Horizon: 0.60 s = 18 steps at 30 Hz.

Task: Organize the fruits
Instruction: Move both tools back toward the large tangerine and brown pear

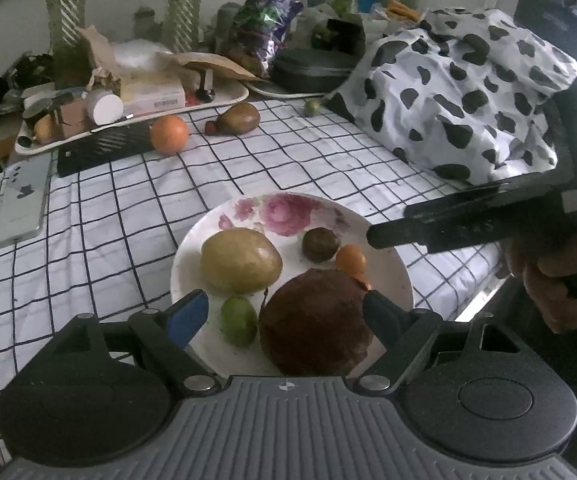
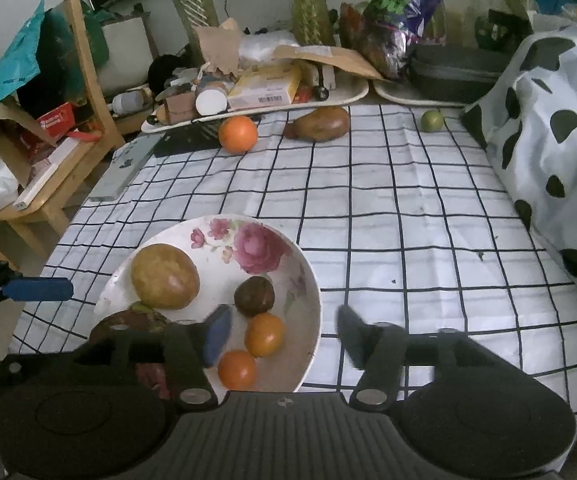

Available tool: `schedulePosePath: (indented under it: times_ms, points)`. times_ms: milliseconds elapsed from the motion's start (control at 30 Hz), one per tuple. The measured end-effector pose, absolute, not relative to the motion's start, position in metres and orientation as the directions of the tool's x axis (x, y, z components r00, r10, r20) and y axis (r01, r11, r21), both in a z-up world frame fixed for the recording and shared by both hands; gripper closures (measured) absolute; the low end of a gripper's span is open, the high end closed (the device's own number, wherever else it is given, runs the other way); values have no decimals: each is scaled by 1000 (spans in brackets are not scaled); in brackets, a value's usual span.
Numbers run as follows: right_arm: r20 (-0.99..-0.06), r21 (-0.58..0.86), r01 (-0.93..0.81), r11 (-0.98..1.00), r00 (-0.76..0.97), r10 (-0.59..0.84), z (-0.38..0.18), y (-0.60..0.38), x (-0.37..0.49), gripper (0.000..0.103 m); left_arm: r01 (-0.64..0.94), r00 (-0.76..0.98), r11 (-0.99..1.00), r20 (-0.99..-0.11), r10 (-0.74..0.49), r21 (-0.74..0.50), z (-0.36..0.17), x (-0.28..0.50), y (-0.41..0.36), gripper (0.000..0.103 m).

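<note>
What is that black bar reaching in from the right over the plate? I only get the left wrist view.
Observer: That is the right gripper. Its own camera shows its fingers spread apart, with nothing between them.
Visitor: Is anything hidden behind the big brown fruit?
Observer: Yes. A second small orange fruit lies beside the first one, near the plate rim.
Visitor: And what is off the table's left side?
Observer: A wooden chair with a teal bag hanging on it.
</note>
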State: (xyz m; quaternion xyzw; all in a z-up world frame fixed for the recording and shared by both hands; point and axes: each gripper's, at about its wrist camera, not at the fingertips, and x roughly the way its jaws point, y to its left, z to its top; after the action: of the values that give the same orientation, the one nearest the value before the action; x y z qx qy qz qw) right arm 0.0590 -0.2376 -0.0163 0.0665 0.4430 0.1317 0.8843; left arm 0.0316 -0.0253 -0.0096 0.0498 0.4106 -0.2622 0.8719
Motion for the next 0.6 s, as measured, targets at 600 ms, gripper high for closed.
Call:
schedulePosePath:
  times_ms: [600]
  points:
    - [-776,135,-128,983,603,185,-17,-238,62,0,483,561,869,-723,-403,-110,-7,35,-29,19]
